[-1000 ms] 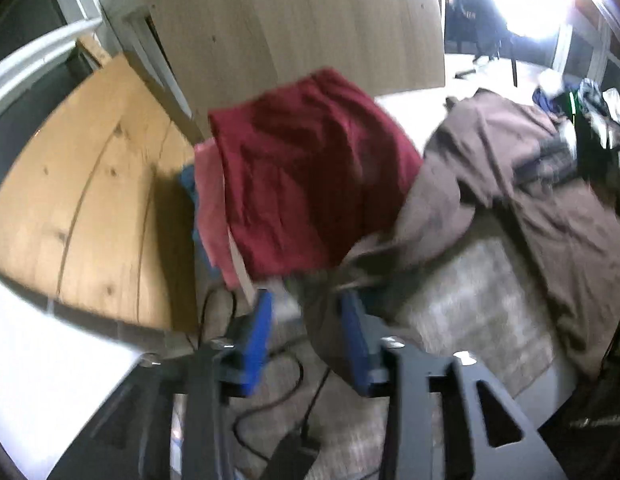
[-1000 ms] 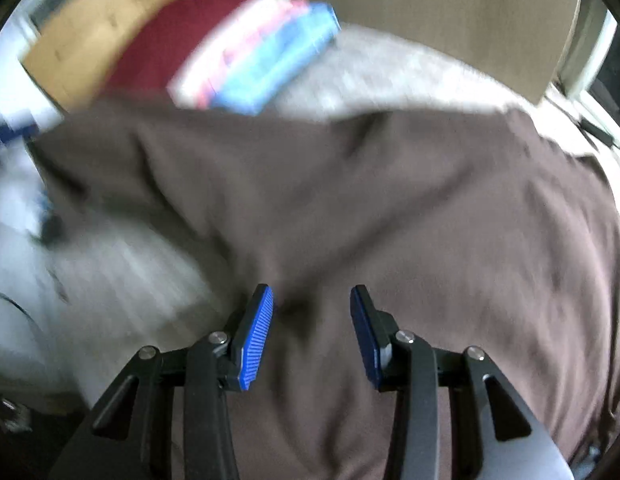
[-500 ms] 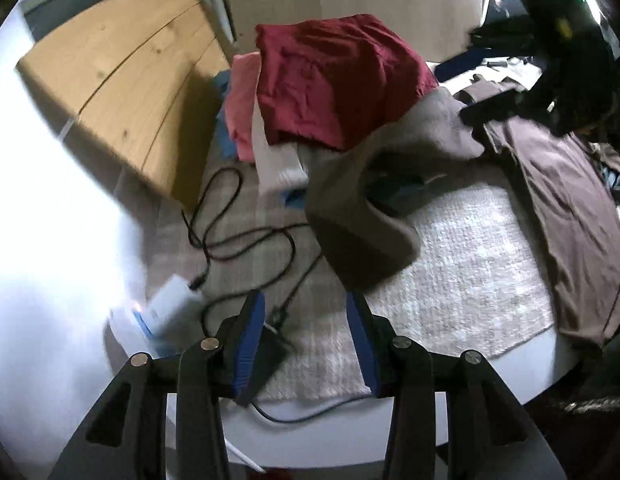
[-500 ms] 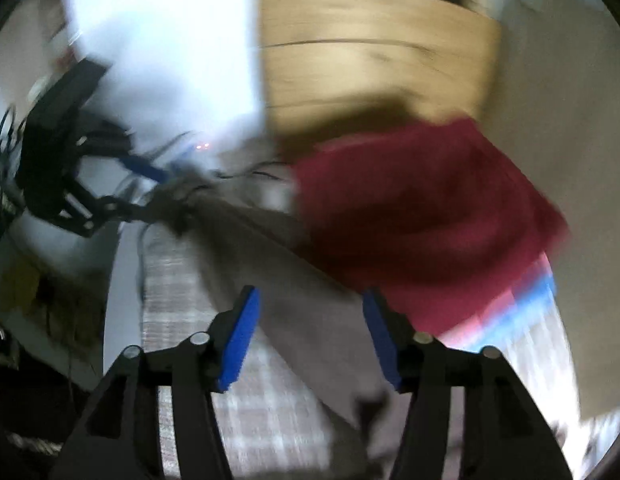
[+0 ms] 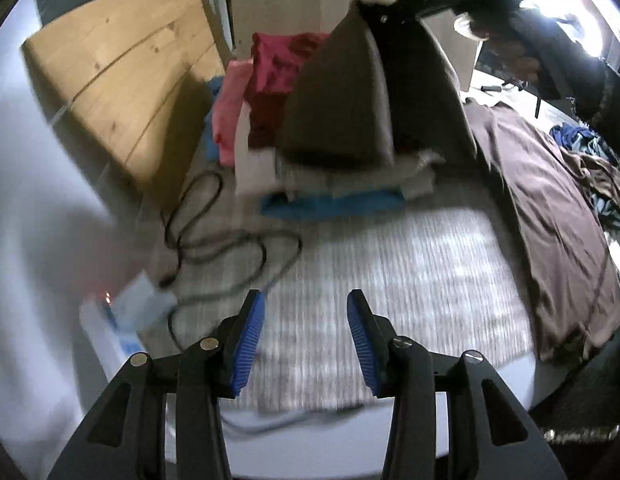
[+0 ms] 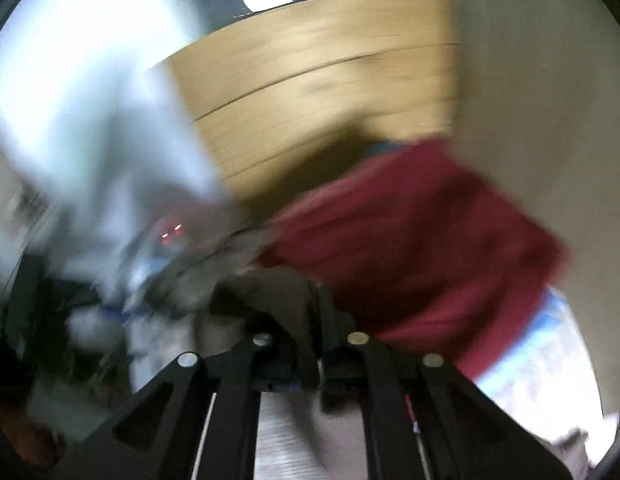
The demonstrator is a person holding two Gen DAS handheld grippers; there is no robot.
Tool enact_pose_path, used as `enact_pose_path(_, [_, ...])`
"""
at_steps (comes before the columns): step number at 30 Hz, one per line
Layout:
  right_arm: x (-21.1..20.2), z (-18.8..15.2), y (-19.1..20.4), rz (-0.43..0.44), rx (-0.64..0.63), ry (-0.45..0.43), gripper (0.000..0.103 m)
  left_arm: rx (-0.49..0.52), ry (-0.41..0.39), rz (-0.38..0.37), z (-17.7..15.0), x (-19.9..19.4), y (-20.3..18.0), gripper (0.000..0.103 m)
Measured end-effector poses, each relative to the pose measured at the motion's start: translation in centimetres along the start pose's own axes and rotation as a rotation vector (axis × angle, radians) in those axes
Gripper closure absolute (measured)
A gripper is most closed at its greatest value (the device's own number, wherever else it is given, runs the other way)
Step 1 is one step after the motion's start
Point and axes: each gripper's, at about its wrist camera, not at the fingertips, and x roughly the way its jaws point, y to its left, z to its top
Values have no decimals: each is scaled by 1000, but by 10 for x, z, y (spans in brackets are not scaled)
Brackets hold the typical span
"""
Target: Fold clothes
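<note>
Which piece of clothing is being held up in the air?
The grey-brown garment, pinched in the right gripper above the stack. The red garment and others lie folded.

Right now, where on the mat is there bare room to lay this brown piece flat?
The free patch is the checked mat ahead of the open left gripper, between the black cable on the left and the spread brown garment on the right. The far end is crowded by the folded stack, where the right gripper holds the brown piece.
</note>
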Motion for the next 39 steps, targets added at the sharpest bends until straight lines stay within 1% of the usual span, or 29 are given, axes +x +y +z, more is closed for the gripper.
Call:
enact_pose_path(1, [5, 3, -13, -38, 27, 15, 63, 3, -14, -2, 8, 2, 0, 61])
enact_pose_path(2, [10, 3, -25, -56, 51, 23, 63, 5, -28, -5, 18, 5, 0, 59])
enact_pose_path(5, [20, -3, -41, -29, 105, 32, 63, 3, -58, -13, 49, 20, 8, 58])
enact_pose_path(7, [24, -8, -45, -21, 119, 35, 63, -9, -57, -19, 64, 30, 12, 58])
enact_pose_path(9, [27, -10, -45, -13, 127, 41, 63, -14, -58, -41, 76, 38, 9, 58])
enact_pose_path(12, [31, -9, -43, -20, 122, 41, 63, 46, -62, -100, 78, 40, -12, 58])
enact_pose_path(14, [28, -7, -43, -27, 111, 31, 63, 71, -46, -128, 74, 43, -25, 58])
enact_pose_path(15, [27, -5, -42, -26, 104, 25, 63, 91, -38, -154, 71, 45, -33, 58])
enact_pose_path(18, [27, 4, -41, -11, 92, 25, 62, 145, -24, -211, 69, 52, -50, 58])
enact_pose_path(19, [28, 9, -41, -3, 91, 27, 62, 152, -21, -227, 72, 56, -54, 58])
enact_pose_path(21, [33, 20, -42, 16, 101, 42, 61, 120, -18, -252, 85, 66, -51, 58])
enact_pose_path(22, [35, 23, -43, 21, 107, 48, 61, 99, -26, -251, 93, 69, -46, 57])
enact_pose_path(23, [37, 26, -44, 25, 113, 54, 61, 75, -42, -207, 101, 69, -38, 57])
enact_pose_path(25, [38, 27, -46, 18, 127, 62, 61, 13, -95, -44, 117, 60, -13, 60])
enact_pose_path(28, [34, 25, -49, 9, 132, 59, 60, -135, -233, 101, 122, 16, 35, 58])
enact_pose_path(30, [30, 21, -51, 0, 135, 44, 59, -173, -257, 211, 120, -4, 56, 56])
enact_pose_path(31, [28, 19, -53, 0, 139, 38, 59, -165, -257, 228, 119, -10, 62, 56])
enact_pose_path(34, [23, 14, -58, 2, 154, 24, 58, -93, -223, 198, 116, -13, 61, 51])
enact_pose_path(36, [20, 10, -58, -16, 152, 18, 58, -27, -192, 183, 115, -6, 53, 46])
enact_pose_path(39, [20, 3, -57, -41, 141, 13, 58, 12, -155, 171, 114, 9, 50, 46])
